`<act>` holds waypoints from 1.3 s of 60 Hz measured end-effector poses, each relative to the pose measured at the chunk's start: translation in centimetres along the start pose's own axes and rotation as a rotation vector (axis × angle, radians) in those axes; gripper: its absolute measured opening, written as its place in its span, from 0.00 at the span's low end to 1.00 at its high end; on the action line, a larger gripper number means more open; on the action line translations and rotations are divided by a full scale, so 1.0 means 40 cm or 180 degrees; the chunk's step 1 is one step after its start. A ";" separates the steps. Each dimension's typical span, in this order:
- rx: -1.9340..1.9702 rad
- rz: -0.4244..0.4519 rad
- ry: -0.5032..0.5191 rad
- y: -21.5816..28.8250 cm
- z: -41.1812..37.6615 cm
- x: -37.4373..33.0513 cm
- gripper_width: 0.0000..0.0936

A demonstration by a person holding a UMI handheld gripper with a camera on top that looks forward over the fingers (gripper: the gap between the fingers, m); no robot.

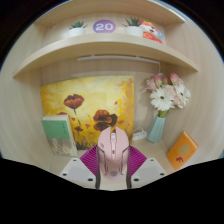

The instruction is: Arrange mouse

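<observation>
1. Our gripper [113,172] holds the mouse [113,150]: both fingers [85,166] press their magenta pads against its sides
2. The mouse is pale pink, lifted between the fingers and pointing away from us, above the desk [150,150]
3. Beyond it stands a poster [85,100] of red poppies on yellow
4. Beside the poster we see a green book [58,132]; across from it, a vase [158,127] of flowers [166,93] and an orange card [181,150]
5. On the shelf [100,50] above, a purple disc [104,27] reads "20", between two small plants [77,28]; we read no other writing
</observation>
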State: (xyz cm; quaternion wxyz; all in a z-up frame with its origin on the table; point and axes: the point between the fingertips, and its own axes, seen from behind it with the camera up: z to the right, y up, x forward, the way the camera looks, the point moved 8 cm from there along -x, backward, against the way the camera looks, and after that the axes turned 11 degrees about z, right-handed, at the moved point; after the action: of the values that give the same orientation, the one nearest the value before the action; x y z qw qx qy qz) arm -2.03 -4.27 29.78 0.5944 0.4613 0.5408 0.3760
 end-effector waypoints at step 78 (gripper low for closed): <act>-0.0132 -0.1032 0.0629 -0.391 -0.461 -0.114 0.79</act>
State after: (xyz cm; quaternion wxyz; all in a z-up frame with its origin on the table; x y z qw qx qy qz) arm -21.70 -10.55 16.41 0.6006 0.3166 0.6559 0.3299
